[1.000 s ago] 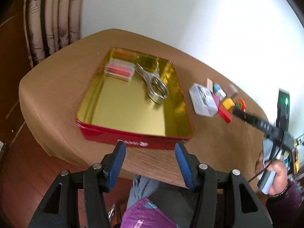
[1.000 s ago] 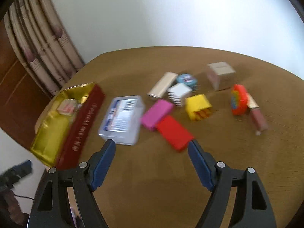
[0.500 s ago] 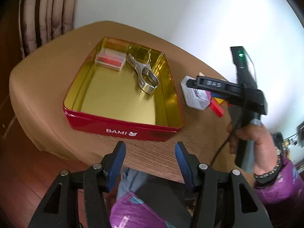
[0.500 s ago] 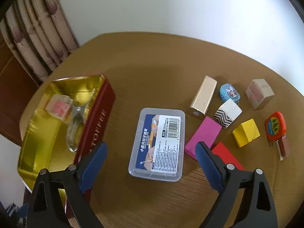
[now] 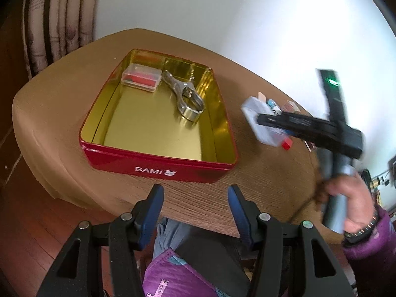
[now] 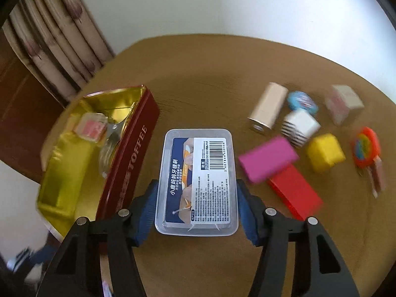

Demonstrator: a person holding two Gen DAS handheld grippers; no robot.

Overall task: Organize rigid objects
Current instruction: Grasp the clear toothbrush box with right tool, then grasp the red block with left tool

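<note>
Right hand-held gripper [image 6: 196,206] dropped closer, jaws apart, now straddling clear plastic box [image 6: 196,183] mid-tabletop [image 6: 210,79] beside red tin [image 6: 128,153], no contact seen, left hand-held gripper [image 5: 195,212] apart, empty, near-edge side of tin.

Brown table [image 6: 210,74] — red tin [image 5: 158,168]; clear box [image 6: 198,178]; coloured blocks [image 6: 268,158].

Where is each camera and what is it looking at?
Left wrist: sits on the left hand-held gripper, low at the table edge, facing the red tin; the person's right hand and lap show.
Right wrist: sits on the right hand-held gripper, looking down at the clear plastic box between its open fingers.
Both views show the tin, the box and the brown table.
</note>
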